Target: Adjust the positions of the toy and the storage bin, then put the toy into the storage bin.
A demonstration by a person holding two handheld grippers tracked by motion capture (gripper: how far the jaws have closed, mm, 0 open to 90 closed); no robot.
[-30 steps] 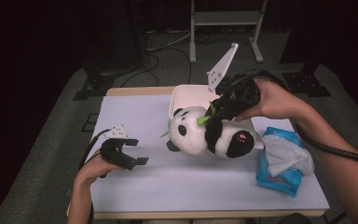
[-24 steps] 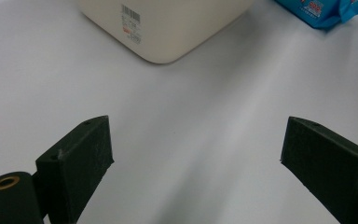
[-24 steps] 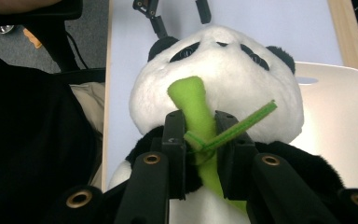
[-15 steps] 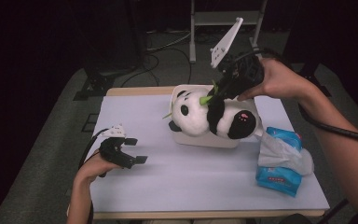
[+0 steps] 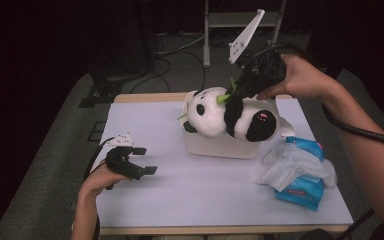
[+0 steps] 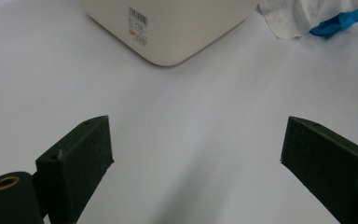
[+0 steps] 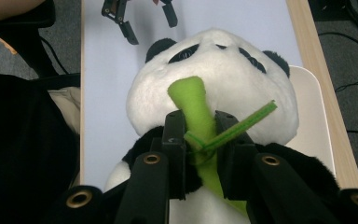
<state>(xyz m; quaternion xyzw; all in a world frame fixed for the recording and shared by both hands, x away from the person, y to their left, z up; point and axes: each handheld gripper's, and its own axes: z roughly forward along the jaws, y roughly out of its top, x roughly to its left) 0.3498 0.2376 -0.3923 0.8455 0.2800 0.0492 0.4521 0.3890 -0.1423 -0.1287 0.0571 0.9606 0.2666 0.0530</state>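
Since a second ago the panda rose over the white bin, right hand-held gripper clamping its bamboo; left hand-held gripper waits wide.

The left gripper is held low at the near left, gripped from behind by the left hand, whose forearm comes in from the near edge. Its jaws are spread wide apart and pointed right. The right gripper is raised at the far right, held by the right hand, with the forearm stretched back to the near right. Its jaws are angled down and left and are closed tight.
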